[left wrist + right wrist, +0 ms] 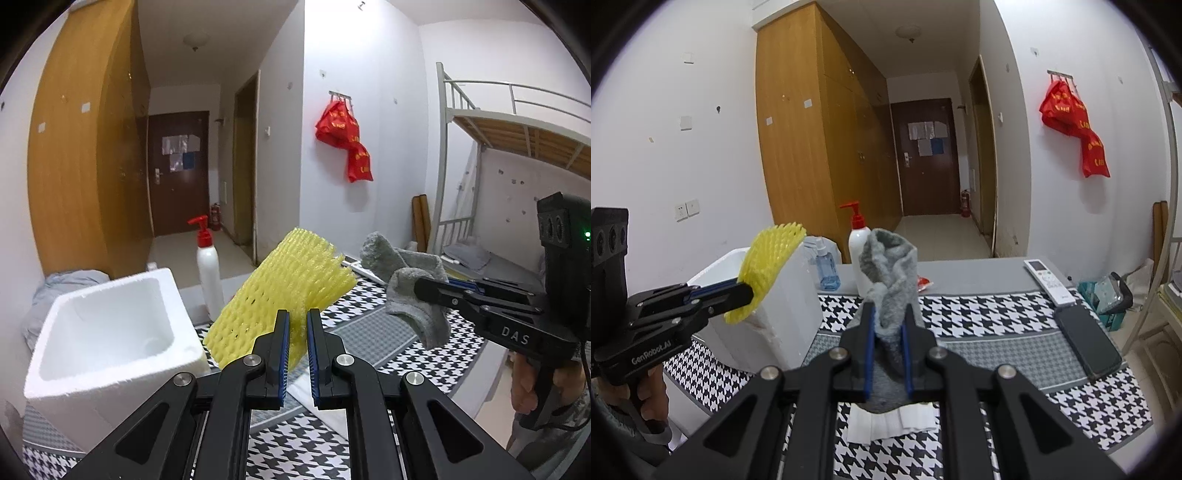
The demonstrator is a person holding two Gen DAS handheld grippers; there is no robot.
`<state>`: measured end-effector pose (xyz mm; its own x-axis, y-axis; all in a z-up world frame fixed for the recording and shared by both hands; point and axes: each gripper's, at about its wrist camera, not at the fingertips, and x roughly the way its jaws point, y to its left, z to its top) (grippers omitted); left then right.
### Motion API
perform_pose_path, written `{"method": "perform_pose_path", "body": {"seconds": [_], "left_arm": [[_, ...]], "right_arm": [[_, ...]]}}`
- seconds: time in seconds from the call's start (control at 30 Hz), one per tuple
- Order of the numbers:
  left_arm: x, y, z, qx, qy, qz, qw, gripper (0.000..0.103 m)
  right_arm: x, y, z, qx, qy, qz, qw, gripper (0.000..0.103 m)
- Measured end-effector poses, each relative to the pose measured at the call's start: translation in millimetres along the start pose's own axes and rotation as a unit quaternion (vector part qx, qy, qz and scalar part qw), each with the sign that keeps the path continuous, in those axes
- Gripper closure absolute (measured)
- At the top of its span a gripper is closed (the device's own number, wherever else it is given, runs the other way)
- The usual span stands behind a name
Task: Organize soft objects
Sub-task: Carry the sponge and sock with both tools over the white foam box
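My left gripper (297,317) is shut on a yellow foam net sleeve (280,291) and holds it in the air, just right of a white foam box (110,332). In the right wrist view the left gripper (746,291) holds the yellow sleeve (768,266) beside the box (783,314). My right gripper (888,314) is shut on a grey sock (890,273) and holds it upright above the table. In the left wrist view the right gripper (424,288) holds the sock (406,280) at the right.
A houndstooth cloth (997,314) covers the table. On it are a white pump bottle (858,251), a blue spray bottle (825,266), a remote (1049,282), a dark phone (1087,343) and folded white paper (890,424). A bunk bed (517,140) stands at the right.
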<state>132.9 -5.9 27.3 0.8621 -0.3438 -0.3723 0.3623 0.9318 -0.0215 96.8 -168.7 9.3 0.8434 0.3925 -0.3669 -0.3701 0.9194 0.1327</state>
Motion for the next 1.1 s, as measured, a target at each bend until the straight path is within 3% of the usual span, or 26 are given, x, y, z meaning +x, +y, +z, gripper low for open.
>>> {"method": "perform_pose_path", "body": {"seconds": [0.57, 1.1], "left_arm": [[-17, 18, 20, -0.001, -0.041, 0.048, 0.998, 0.093], [-29, 50, 18, -0.021, -0.043, 0.119, 0.9917, 0.093]], "right_arm": [[3, 1, 15, -0.011, -0.024, 0.011, 1.0, 0.088], [27, 35, 31, -0.03, -0.026, 0.082, 0.996, 0.088]]}}
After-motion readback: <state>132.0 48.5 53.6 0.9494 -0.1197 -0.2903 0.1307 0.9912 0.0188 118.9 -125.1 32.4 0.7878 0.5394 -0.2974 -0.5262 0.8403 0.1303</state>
